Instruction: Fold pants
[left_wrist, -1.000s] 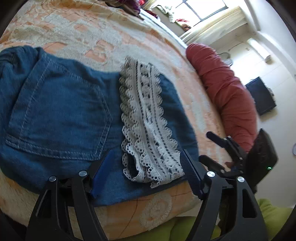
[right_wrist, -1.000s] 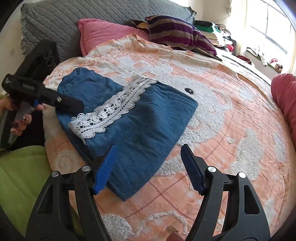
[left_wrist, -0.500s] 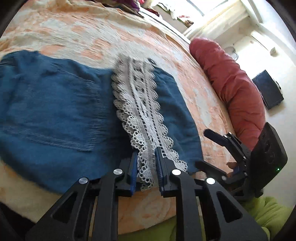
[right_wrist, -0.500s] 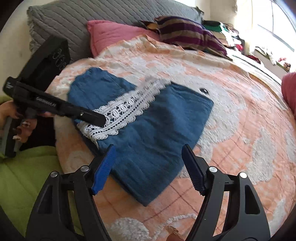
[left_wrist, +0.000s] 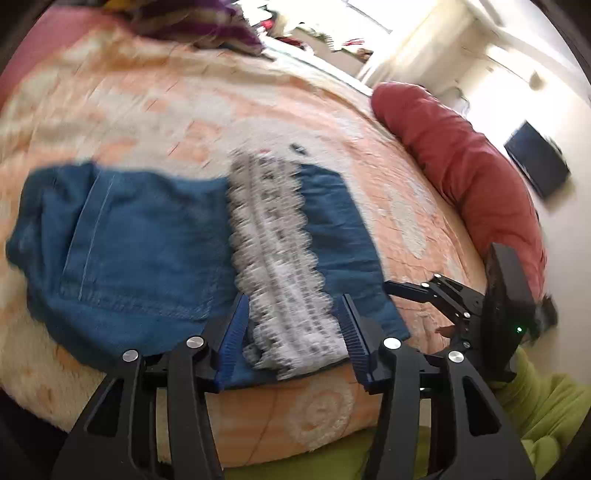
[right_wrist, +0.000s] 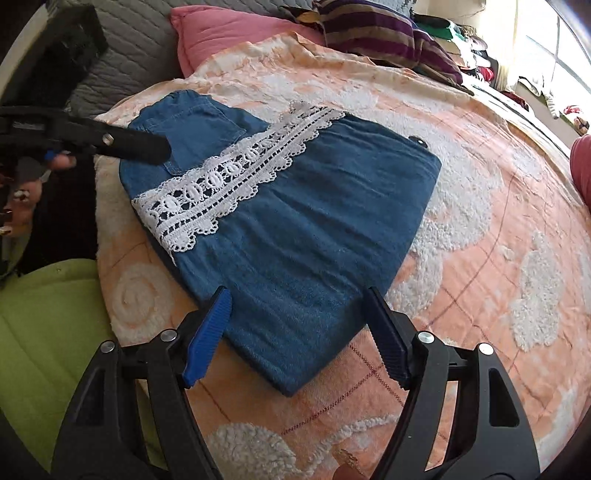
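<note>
Folded blue denim pants (right_wrist: 295, 221) lie on the orange and white bedspread (right_wrist: 480, 221) near its front edge. A white lace band (right_wrist: 221, 173) runs across them. My left gripper (left_wrist: 293, 332) hovers over the near end of the lace band (left_wrist: 280, 266). Its jaws are opening, the lace shows between them, and the pads do not press on it. In the right wrist view one of its fingers (right_wrist: 140, 144) hangs above the back pocket. My right gripper (right_wrist: 295, 332) is open over the near corner of the pants, holding nothing.
A red bolster (left_wrist: 461, 177) lies along the far right side of the bed. A pink pillow (right_wrist: 229, 33), a striped pillow (right_wrist: 388, 37) and a grey quilted cushion (right_wrist: 122, 74) sit at the head. Green cloth (right_wrist: 44, 332) lies below the bed edge.
The left gripper shut on the lace end half a second ago, then opened again and rose. The right gripper has sunk closer to the pants' near corner.
</note>
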